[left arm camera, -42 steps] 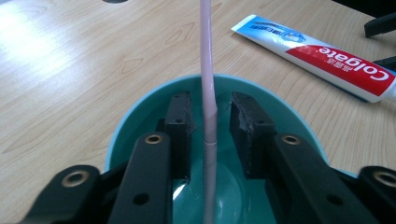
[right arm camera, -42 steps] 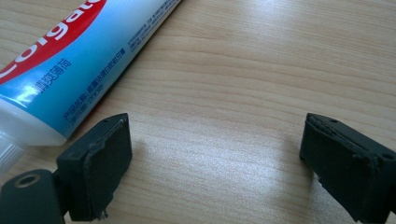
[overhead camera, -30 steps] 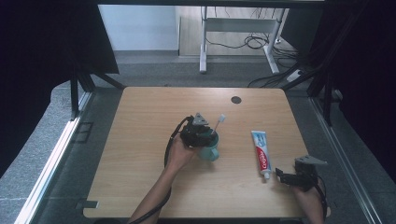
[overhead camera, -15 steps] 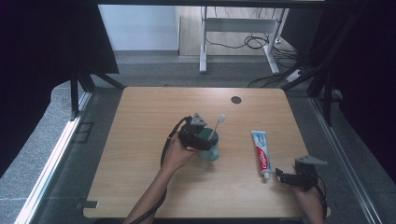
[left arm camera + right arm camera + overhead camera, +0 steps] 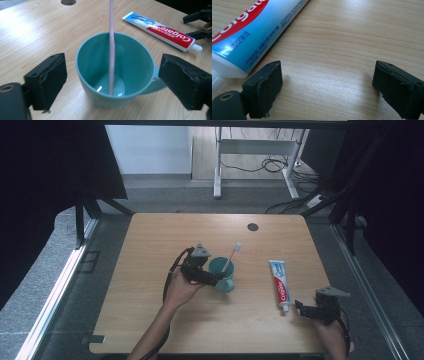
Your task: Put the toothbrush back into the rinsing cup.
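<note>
Two claws work over a wooden tabletop (image 5: 150, 320). The left claw (image 5: 112, 82) sits just short of a teal cup (image 5: 117, 72), its jaws standing wide on either side of the cup with a clear gap to the wall; they have just been opening, and the pads press on nothing. The cup stands upright near the tabletop's middle, its handle toward the right-hand jaw. A pink toothbrush (image 5: 111, 45) leans inside, its foot on the cup's bottom. The right claw (image 5: 327, 85) hangs open over bare wood, just beside the cap end of a toothpaste tube (image 5: 254, 32) that lies flat, well right of the cup.
</note>
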The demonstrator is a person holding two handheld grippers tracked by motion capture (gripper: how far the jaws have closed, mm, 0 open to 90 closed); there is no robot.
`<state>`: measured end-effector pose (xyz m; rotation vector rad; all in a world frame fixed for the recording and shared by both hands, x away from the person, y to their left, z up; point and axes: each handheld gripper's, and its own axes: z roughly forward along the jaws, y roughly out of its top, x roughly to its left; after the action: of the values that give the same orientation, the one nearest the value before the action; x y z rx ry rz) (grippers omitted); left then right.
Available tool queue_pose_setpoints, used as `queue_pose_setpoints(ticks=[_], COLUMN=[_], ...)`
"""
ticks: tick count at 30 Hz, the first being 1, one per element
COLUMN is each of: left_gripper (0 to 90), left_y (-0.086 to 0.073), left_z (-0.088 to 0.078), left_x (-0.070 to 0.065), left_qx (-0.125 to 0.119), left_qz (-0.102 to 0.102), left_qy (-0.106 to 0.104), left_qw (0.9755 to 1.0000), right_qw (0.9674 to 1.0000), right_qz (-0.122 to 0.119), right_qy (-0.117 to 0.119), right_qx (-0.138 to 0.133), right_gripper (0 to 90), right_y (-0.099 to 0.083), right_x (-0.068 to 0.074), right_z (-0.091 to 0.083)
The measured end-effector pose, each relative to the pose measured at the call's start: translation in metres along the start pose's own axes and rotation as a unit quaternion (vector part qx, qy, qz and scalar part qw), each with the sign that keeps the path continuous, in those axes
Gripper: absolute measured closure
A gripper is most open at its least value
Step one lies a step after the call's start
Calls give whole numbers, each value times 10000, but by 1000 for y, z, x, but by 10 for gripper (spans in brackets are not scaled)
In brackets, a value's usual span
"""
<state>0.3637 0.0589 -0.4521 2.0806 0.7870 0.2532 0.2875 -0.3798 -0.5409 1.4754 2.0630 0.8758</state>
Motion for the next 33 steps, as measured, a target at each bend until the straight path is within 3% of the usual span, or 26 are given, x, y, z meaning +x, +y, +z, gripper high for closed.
queue_pose_setpoints(ticks=[5, 16, 33], left_gripper=[7, 0, 0], left_y=[-8, -36, -83], left_z=[-7, -23, -29], left_x=[1, 2, 2], left_qx=[-28, -222, -82], left_qz=[18, 60, 94], left_qy=[37, 237, 580], left_qw=[10000, 9995, 9982], right_qw=[10000, 10000, 10000], right_qz=[-19, -12, -16], right_qy=[-2, -5, -4], right_qx=[-1, -4, -7], right_gripper=[88, 88, 88], right_y=[0, 0, 0], right_x=[0, 0, 0], right_z=[0, 0, 0])
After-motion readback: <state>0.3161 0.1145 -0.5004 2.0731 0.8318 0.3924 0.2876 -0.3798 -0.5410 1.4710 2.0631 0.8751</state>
